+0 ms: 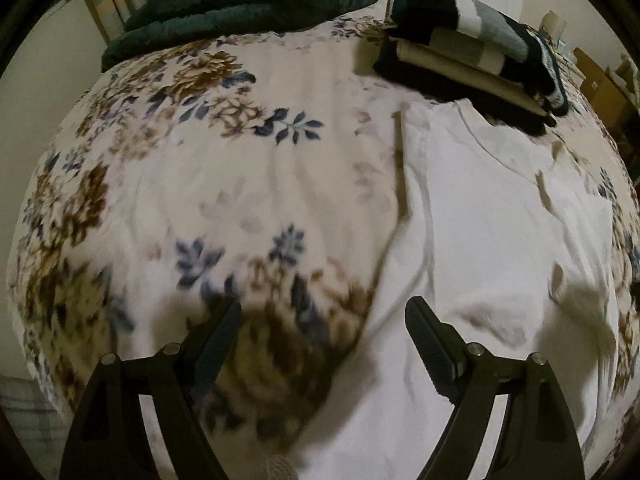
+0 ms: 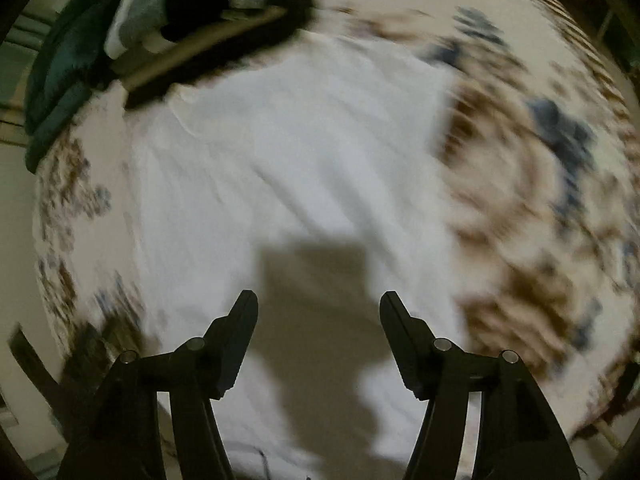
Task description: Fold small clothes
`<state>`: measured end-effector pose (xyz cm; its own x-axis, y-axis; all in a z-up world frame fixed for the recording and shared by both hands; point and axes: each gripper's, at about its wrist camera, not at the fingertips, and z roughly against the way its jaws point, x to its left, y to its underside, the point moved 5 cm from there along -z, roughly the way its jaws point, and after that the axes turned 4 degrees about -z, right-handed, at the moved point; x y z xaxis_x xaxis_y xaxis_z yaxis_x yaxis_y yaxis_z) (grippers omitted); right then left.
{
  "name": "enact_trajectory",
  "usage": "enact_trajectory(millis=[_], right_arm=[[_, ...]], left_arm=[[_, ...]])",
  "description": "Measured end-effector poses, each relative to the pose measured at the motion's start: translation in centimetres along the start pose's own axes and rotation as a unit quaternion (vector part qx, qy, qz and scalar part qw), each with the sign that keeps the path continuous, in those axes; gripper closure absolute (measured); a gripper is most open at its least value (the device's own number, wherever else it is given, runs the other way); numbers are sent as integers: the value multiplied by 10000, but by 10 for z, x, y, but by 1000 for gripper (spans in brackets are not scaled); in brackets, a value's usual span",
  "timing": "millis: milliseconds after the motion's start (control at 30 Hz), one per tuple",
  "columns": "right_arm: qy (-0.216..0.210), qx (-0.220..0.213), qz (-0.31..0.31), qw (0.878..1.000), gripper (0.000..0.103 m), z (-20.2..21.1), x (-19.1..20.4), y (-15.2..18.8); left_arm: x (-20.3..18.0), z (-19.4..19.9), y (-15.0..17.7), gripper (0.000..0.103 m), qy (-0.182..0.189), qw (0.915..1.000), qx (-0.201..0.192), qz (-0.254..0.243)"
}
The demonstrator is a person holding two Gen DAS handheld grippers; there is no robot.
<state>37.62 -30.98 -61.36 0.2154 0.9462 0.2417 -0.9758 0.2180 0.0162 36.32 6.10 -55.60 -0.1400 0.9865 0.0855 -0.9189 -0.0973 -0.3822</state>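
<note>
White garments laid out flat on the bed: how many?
1: a white T-shirt spread on the floral blanket, just below the stack of folded clothes. More white pieces may sit folded in that stack.

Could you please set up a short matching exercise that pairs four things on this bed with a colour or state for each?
Things:
1. T-shirt
2. Bedspread
3. Quilt
4. Clothes stack

Descriptions:
A. Dark green, bunched at the far end of the bed
B. Already folded and piled, in dark and pale layers
C. Plain white, spread flat, not yet folded
D. Cream with brown and blue flowers

Pairs: 1-C, 2-D, 3-A, 4-B
</note>
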Motion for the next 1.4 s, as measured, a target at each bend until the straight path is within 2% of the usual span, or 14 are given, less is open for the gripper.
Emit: enact_trajectory(millis=[133,233,333,467,533,633,767,833,867,900,1033,1200,1300,1400], right_arm=[[373,493,81,9981,37,5,-75,57],[97,936,32,9956,37,6,-128,92],[-17,1110,182,9937,37,17,-173,106],[-119,1172,456,9920,37,45,-235,103],[-66,1120,516,9923,37,58,-265,87],[-132,1125,469,9925,37,63,-283,53],[-430,993,631,9921,37,61,-279,-4],[-630,965,753,9905,37,44,-245,-31],[-717,971,799,9895,37,41,-236,-42],[-783,980,837,9886,37,36,-227,-53],[-1208,967,1060,9823,37,15,-174,-101],[-1725,1024,1033,9742,37,-12,-111,-151],[-1806,1017,829,9748,37,-31,-87,-182],[-1862,1099,558,9747,37,-49,-75,-198]], left_arm=[[-20,22,36,20,-161,9997,187,91],[-49,42,76,20,-322,9986,395,146],[-93,63,127,20,-482,9956,808,43],[-178,91,192,20,-136,9914,1304,-60],[-220,96,220,20,110,9875,1565,-130],[-279,94,252,20,474,9818,1827,-189],[-331,74,273,22,559,9801,1877,-332],[-343,62,276,51,542,9807,1855,-290],[-345,57,277,85,508,9807,1871,-255],[-345,53,277,99,501,9804,1900,-170],[-325,64,264,102,425,9875,1472,369],[-301,78,254,102,297,9898,1249,612],[-286,90,249,102,215,9905,1147,726],[-277,100,242,102,210,9901,1074,875]])
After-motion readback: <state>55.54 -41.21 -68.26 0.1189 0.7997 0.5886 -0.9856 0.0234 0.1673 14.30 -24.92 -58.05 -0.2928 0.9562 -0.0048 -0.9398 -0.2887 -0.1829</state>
